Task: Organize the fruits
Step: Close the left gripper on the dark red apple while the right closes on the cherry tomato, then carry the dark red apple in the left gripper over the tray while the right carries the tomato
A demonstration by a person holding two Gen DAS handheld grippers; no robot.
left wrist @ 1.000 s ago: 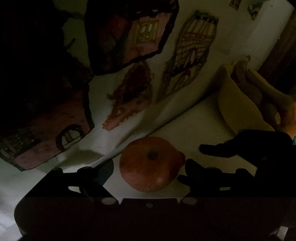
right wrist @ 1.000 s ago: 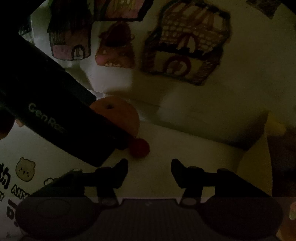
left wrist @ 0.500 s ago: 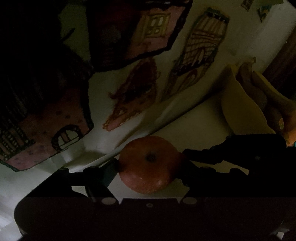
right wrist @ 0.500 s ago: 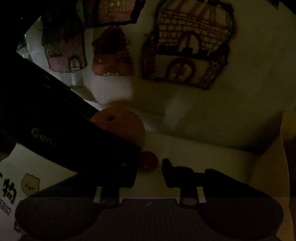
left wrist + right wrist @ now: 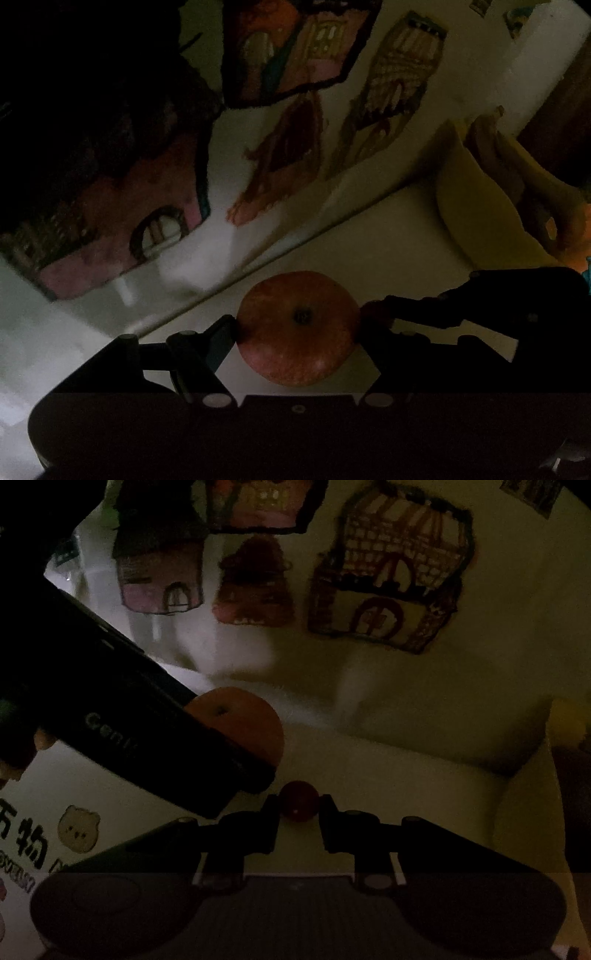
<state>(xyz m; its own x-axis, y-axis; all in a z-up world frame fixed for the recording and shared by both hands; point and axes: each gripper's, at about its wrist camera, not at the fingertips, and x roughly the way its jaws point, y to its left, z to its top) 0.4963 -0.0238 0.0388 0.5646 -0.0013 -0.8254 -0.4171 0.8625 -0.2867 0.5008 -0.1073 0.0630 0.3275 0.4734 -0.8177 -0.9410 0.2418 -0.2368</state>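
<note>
Left tool clamps the orange-red fruit, low over the worktop, mid-left, w/ stem dimple facing us. Risk: smooth round skin could squirt out. Just right, our right tool has narrowed onto the small red berry; too much squeeze may crush it, and the tools could collide. Yellow bowl sits far right. Writing: "Gen" on left tool's body; Chinese characters partly cut off.

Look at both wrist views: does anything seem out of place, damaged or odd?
Nothing looks spilled or damaged. The left gripper is closed on the orange fruit, the right gripper on the small red fruit, both close together. Only the very dim lighting is odd; the yellow bowl looks upright.
</note>
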